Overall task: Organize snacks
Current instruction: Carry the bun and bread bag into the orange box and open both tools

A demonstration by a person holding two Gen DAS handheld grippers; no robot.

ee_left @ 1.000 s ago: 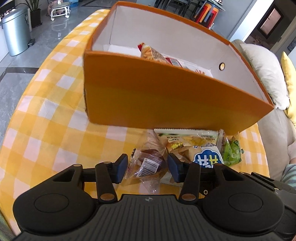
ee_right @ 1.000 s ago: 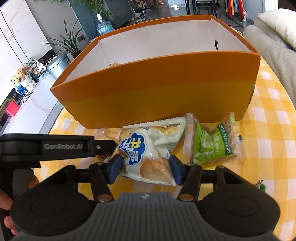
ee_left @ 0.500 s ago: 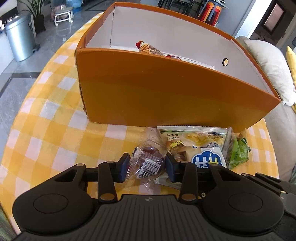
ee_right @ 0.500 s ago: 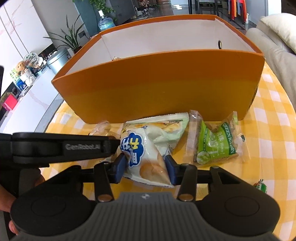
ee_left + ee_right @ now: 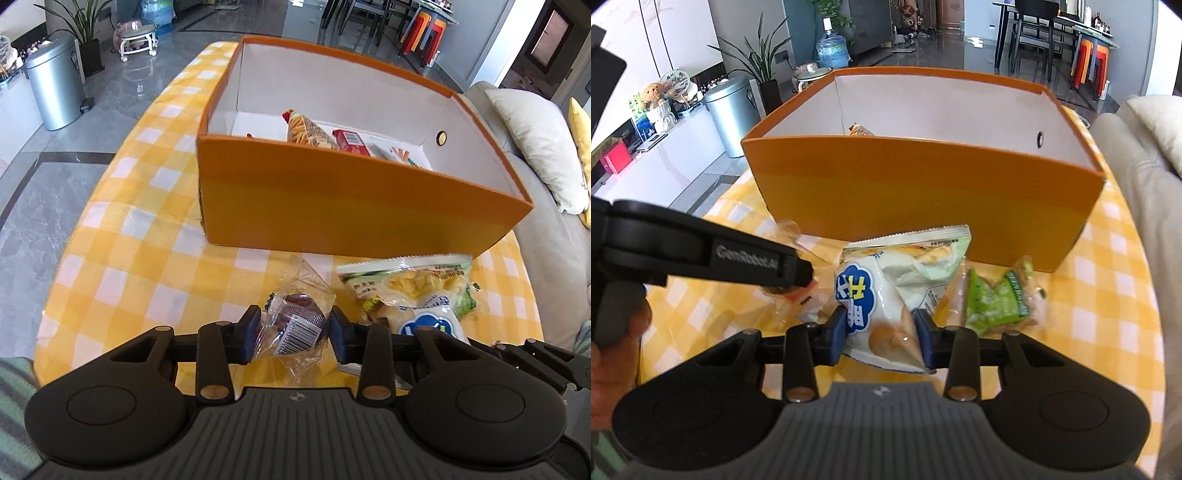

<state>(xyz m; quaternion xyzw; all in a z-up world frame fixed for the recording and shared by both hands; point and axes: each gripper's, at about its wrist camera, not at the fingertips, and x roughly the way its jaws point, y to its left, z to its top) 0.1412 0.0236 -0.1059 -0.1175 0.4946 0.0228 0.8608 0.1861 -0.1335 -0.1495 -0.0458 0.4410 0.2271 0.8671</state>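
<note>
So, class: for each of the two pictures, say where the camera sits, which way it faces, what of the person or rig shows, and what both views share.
Left wrist view: sits on the left gripper, facing forward to the orange cardboard box; its fingers clamp a clear-wrapped dark snack.
Right wrist view: sits on the right gripper, facing the same box; its fingers clamp a white-and-blue snack bag, and the left gripper and the person's hand show at left.
Shared: box, yellow checked tablecloth, white-and-blue bag.

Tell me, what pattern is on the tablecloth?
Yellow-and-white checks on the tablecloth, clearest in the left wrist view.
</note>
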